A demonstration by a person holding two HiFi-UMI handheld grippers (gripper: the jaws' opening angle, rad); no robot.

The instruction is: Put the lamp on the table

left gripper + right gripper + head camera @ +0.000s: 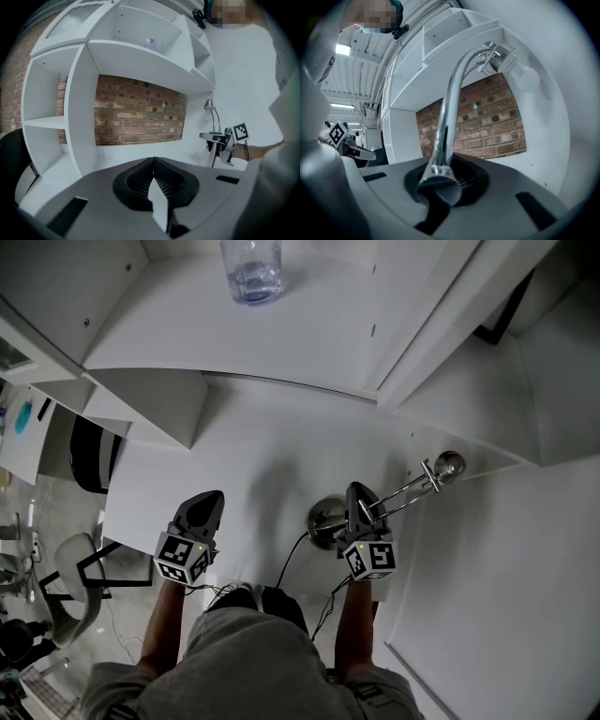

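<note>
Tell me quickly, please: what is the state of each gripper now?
Left gripper: closed, holding nothing.
Right gripper: closed on the lamp, at its chrome stem.

Right tongs (pixel 360 495) clamp the lamp (pixel 409 489) (held level); left tongs (pixel 208 501) shut, empty.

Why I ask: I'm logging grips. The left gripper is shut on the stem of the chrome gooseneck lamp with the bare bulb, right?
Wrong gripper: the right gripper is shut on the stem of the chrome gooseneck lamp with the bare bulb, as the right gripper view shows.
</note>
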